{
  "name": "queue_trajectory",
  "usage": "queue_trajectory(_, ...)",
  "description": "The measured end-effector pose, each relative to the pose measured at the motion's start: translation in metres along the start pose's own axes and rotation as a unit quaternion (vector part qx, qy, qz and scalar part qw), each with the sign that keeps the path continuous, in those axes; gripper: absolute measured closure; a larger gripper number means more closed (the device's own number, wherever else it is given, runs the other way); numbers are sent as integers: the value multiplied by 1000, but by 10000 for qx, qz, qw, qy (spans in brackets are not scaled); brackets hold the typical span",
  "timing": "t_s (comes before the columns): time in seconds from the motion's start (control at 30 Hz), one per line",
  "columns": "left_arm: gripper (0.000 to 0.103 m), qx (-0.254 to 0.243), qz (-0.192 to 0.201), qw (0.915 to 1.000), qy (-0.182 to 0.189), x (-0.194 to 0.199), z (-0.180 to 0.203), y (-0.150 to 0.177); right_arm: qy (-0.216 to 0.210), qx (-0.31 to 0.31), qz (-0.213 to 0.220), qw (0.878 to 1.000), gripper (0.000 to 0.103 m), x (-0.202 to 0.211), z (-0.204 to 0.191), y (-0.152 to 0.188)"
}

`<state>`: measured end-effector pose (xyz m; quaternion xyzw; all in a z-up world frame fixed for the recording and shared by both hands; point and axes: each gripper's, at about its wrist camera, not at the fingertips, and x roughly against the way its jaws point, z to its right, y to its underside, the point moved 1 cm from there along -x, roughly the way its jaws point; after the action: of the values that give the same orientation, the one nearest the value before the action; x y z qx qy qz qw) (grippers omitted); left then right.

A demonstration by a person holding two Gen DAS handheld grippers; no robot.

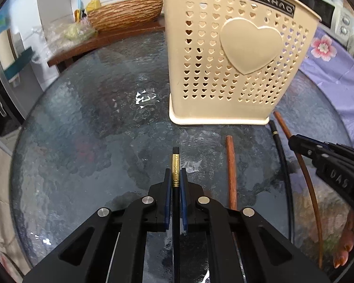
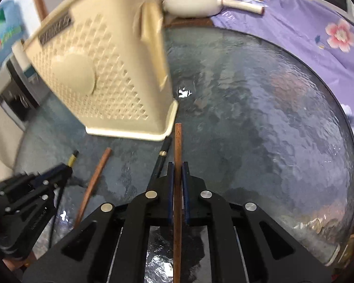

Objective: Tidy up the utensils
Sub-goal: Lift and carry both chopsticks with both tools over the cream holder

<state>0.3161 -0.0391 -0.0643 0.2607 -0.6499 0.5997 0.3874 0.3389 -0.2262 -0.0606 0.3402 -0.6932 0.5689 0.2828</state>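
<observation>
Left hand-held gripper (image 1: 176, 176): clamped on black gold-banded chopstick (image 1: 175, 165), lengthwise for lifting.
Right hand-held gripper (image 2: 177, 172): clamped on brown wooden chopstick (image 2: 177, 188).
Cream heart-perforated plastic holder (image 1: 235, 59): upright on glass bench (image 1: 94, 129), just ahead, likely the destination.

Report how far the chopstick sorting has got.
Done: nothing visibly in the cream holder yet; its inside is hidden. In hand: left gripper shut on a black chopstick, right gripper shut on a brown chopstick. Left: one brown chopstick and one black chopstick lying on the glass table.
</observation>
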Motion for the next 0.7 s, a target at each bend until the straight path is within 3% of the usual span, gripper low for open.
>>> queue_trajectory(0.37,97,324,592,9962,543,55,-10,-10,-1325,-468,604,9882,96,55,23,-4)
queue_trajectory(0.7,96,442,933,9913,813,89,-16,-12,-1649,-212,1019,9808,96,94,14,-7)
